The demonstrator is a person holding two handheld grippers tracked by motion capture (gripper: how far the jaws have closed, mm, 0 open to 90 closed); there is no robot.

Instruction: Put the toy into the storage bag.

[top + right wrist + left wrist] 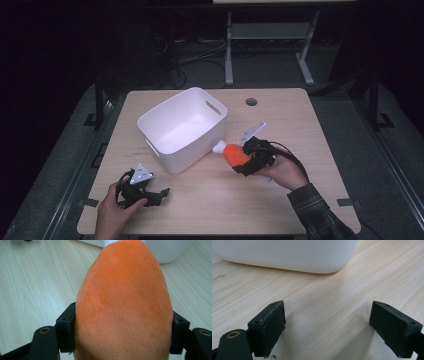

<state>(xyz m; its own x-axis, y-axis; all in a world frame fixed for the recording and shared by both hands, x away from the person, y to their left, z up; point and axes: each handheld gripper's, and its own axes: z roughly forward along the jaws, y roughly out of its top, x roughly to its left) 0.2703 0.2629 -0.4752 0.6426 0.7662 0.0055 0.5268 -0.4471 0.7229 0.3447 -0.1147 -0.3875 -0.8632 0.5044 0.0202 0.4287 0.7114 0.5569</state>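
1. The right gripper (122,340) has its jaws clamped on the fat end of an orange plush toy (123,302), one pad on each flank.
2. The left gripper (334,325) rests low on the table (280,200) with its jaws wide apart and nothing between them.
3. The step in hand looks like carrying: the toy is held clear of the wood, just beside the white bin (182,127), at about four o'clock from it.
4. The next move likely calls for lifting above the rim toward ten o'clock, then releasing over the bin's hollow.
5. The toy is soft and fuzzy, egg-shaped, with a white tip (219,148) that points at the bin.
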